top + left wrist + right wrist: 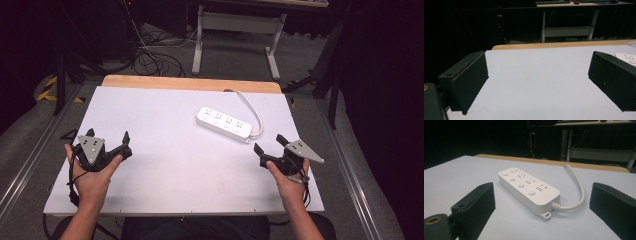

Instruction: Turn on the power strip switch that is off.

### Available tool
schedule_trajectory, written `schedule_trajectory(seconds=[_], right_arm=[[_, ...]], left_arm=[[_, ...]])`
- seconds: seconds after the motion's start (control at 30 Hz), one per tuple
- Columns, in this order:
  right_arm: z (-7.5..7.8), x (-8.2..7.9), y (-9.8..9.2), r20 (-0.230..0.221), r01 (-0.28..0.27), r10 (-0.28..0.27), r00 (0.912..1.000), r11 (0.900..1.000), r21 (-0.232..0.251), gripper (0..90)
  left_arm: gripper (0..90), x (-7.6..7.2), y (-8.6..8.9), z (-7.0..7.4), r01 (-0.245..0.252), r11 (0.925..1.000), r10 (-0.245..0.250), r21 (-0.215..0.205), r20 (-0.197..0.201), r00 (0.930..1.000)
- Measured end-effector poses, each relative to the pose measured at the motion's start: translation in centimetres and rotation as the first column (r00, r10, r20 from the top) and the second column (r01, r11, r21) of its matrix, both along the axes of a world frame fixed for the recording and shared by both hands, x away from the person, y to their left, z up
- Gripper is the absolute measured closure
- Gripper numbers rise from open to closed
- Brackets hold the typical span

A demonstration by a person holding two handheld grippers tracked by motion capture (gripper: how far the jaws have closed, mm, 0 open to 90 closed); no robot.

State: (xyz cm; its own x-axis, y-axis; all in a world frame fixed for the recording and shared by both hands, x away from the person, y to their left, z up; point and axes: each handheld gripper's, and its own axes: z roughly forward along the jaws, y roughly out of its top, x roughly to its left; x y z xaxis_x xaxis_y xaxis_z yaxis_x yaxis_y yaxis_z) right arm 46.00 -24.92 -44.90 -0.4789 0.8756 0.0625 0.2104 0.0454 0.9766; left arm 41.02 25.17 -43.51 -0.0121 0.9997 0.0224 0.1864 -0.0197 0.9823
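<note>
White tabletop (165,170) in a dark room, cables on the floor. Power strip (223,122) sits right of centre, just ahead of the right gripper (270,144). It and the left gripper (107,136) are both wide open, holding nothing

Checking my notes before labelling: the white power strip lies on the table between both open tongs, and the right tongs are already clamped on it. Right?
Not quite. The right tongs are open and short of the power strip, as the right gripper view shows; the rest holds.
</note>
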Motion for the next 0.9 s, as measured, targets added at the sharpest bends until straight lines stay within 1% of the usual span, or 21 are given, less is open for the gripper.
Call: schedule_trajectory(seconds=[0.13, 0.3, 0.43, 0.83, 0.87, 0.9], right_arm=[[0.05, -0.1, -0.12, 0.008, 0.002, -0.002, 1.0, 1.0, -0.001, 7.2], [0.0, -0.04, -0.14, 0.003, 0.006, -0.006, 1.0, 1.0, -0.003, 7.2], [-0.02, -0.06, -0.12, 0.002, 0.004, -0.004, 1.0, 1.0, -0.007, 7.4], [-0.05, -0.05, -0.16, 0.0, 0.005, -0.005, 1.0, 1.0, -0.005, 8.3], [-0.05, -0.06, -0.16, -0.002, 0.004, -0.004, 1.0, 1.0, -0.005, 8.7], [-0.04, -0.08, -0.16, -0.001, -0.002, 0.002, 1.0, 1.0, -0.006, 11.3]], left_arm=[[3.4, -0.01, -0.02, 0.0, 0.003, 1.0, -0.003, 0.004, -0.001, 1.0], [3.7, 0.05, -0.04, -0.03, 0.003, 1.0, -0.003, -0.003, -0.001, 1.0], [3.7, 0.07, -0.07, -0.02, 0.007, 1.0, -0.007, 0.004, -0.003, 1.0], [3.9, 0.1, -0.03, -0.02, 0.009, 1.0, -0.009, 0.004, -0.007, 0.9999], [3.9, 0.1, -0.04, -0.03, 0.011, 0.9999, -0.011, 0.004, -0.009, 0.9999], [3.9, 0.1, -0.05, -0.03, 0.012, 0.9999, -0.012, 0.005, -0.009, 0.9999]])
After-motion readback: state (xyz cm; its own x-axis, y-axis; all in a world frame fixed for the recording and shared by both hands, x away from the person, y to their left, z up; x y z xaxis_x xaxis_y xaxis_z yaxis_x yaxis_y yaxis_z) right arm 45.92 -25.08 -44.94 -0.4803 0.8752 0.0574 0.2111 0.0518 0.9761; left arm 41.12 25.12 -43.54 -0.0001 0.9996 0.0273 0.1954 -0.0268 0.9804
